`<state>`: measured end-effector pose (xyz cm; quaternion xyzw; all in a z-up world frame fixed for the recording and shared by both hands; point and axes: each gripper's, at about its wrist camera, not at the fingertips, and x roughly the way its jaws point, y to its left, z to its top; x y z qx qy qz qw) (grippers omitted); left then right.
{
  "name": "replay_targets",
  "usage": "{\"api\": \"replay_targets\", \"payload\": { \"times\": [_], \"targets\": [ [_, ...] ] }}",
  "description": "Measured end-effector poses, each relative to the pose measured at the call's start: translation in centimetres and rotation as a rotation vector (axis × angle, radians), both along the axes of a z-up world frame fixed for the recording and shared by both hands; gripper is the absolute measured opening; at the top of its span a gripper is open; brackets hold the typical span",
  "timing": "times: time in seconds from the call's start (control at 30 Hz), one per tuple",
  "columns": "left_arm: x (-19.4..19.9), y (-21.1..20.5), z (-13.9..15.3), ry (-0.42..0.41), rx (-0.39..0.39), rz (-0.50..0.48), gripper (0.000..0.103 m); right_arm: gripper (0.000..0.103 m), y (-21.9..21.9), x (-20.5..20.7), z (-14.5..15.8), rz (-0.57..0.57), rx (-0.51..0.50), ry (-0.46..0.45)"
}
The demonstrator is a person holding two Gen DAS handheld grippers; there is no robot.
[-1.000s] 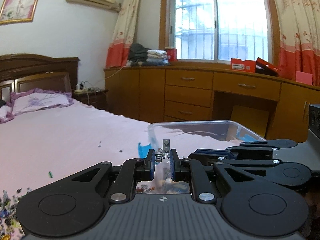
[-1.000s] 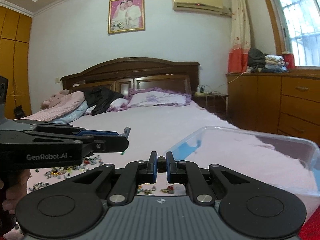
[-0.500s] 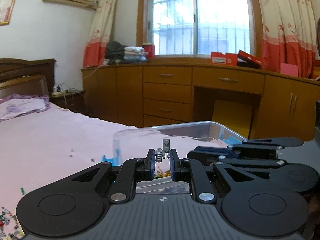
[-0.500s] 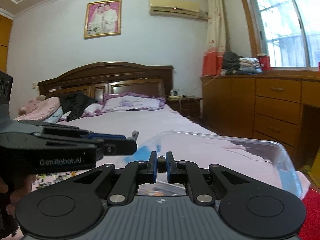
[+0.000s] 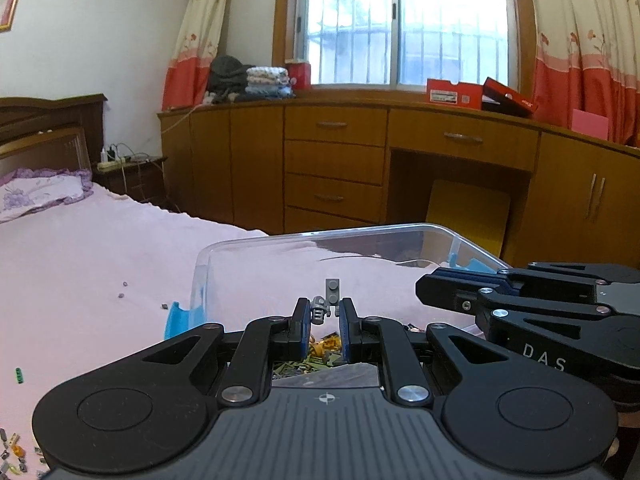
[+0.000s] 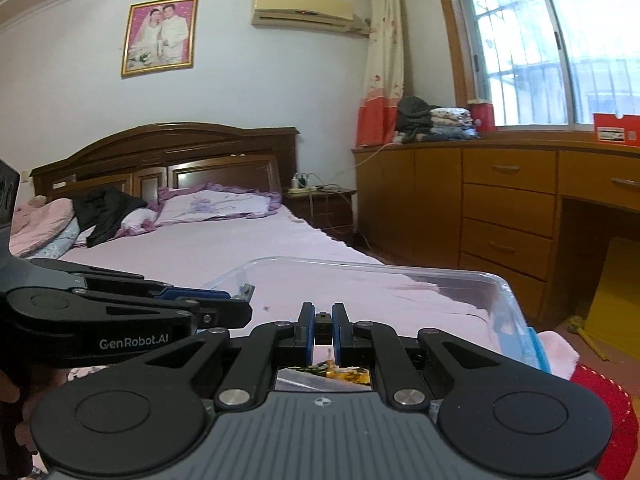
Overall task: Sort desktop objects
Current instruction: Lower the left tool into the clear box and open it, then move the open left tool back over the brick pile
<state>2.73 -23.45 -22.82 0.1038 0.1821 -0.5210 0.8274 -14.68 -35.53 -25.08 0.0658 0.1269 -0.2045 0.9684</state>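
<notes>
Holding a small grey toy-brick piece (image 5: 327, 300) between its two pads, the left claw (image 5: 325, 314) hangs over the near side of the clear plastic bin (image 5: 460, 236). The pads are almost together, with only the little piece filling the gap. A flat grey bit with studs sticks up above the pads, so the grip is only on the lower part.

The right claw (image 6: 322, 328) is just beside it, also over the bin. It is pinched nearly shut on a tiny dark piece (image 6: 322, 322) (too small to say what kind of brick it is).

The bin sits on the pink bed sheet (image 5: 80, 264). Down between the claw arms you can see a heap of mixed toy bricks (image 5: 320, 350) already in the bin. More loose bits (image 5: 12, 450) lie on the sheet at the left, well apart from the bin, and a green brick (image 5: 19, 375) lies alone there too.

Both claws seem to be held over the bin so the pieces will fall inside when let go. I think the drop comes next. The grey piece is small and gripped low, so it could tip or stick to a pad. A blue latch (image 5: 182, 318) shows at the bin's corner.
</notes>
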Motion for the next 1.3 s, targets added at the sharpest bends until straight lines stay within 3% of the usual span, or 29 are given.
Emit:
{"api": "replay_targets", "payload": {
  "times": [0.47,0.57,0.93,1.1,1.3],
  "targets": [
    [0.9,-0.4,-1.1,0.023,0.032,0.007,0.017,0.01,-0.6,2.1,-1.3,-0.058,0.025,0.032],
    [0.8,-0.3,-1.1,0.015,0.034,0.017,0.021,0.016,-0.6,2.3,-1.5,-0.076,0.03,0.036],
    [0.1,0.8,-0.5,0.0,0.02,0.036,0.048,0.035,0.3,2.7,-1.0,-0.085,0.026,0.018],
    [-1.0,4.2,0.0,-0.025,-0.004,0.083,0.067,0.05,1.8,2.5,-0.1,-0.041,0.012,-0.019],
    [-0.9,9.1,-0.2,0.031,-0.02,0.182,0.074,0.063,4.6,3.5,-0.1,0.069,0.042,-0.02]
  ]
}}
